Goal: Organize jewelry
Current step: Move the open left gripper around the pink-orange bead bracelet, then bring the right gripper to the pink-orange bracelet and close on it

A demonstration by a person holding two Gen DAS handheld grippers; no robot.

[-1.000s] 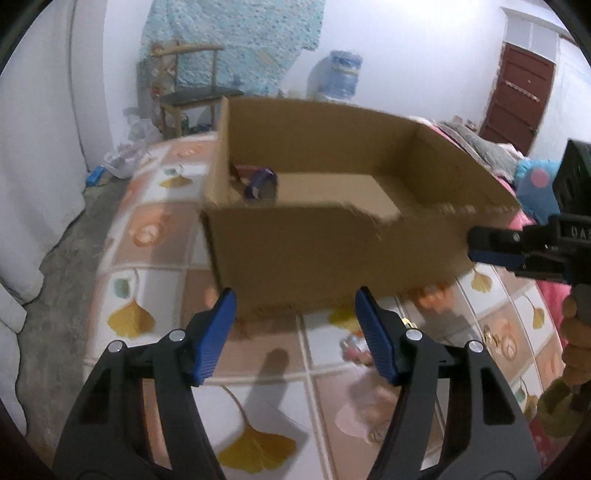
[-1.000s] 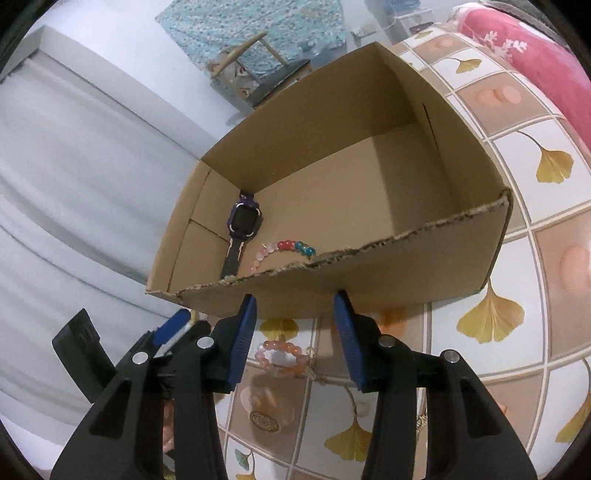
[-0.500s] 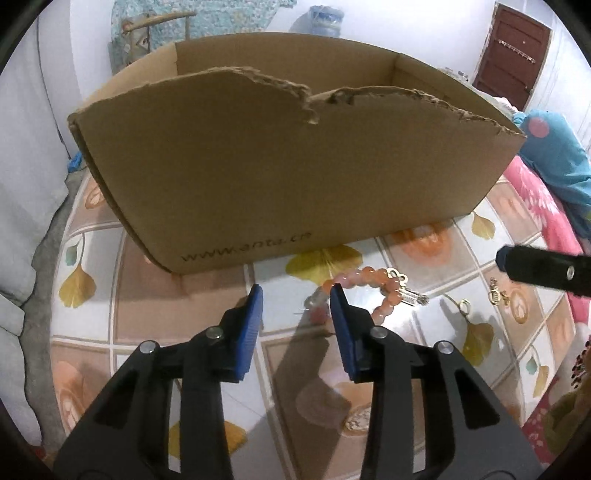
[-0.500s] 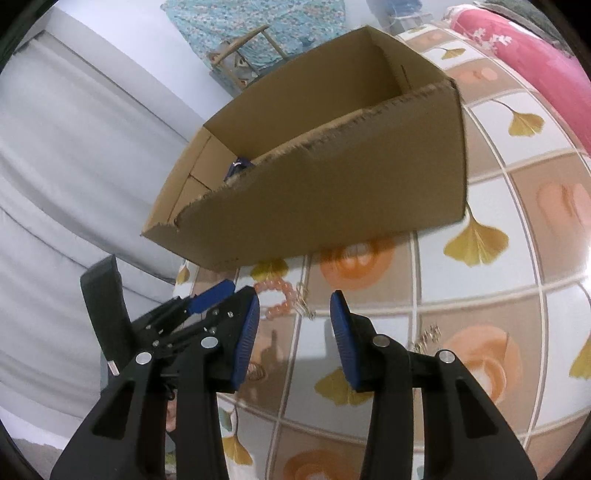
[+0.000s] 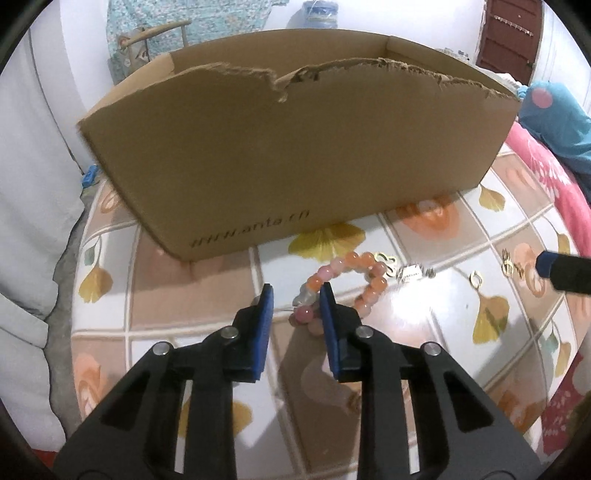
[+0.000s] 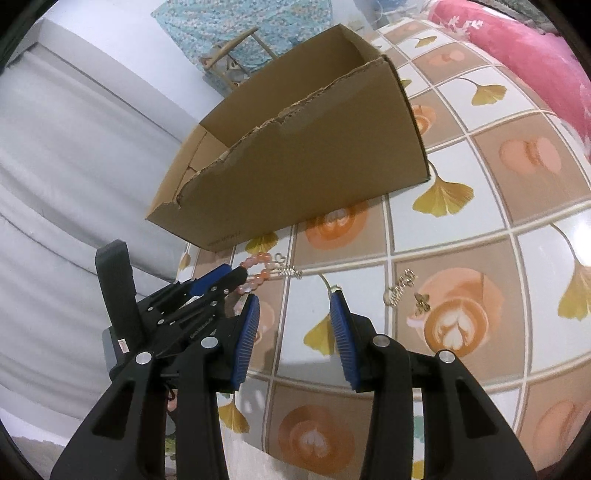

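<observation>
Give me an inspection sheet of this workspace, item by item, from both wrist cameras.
Surface: glossy tiled tablecloth with yellow ginkgo leaves and orange latte prints.
Job's things: open brown cardboard box with a torn front rim; pink-and-orange bead bracelet on the cloth in front of it; small gold earrings to its right.
Clutter: nothing seen on the cloth.
Grippers: left gripper has just been closing, bracelet beads between its blue pads, contact unclear; right gripper open over bare cloth.
Cables: nothing seen.
Surroundings: white curtain, wooden chair, pink bedding, dark red door.
</observation>
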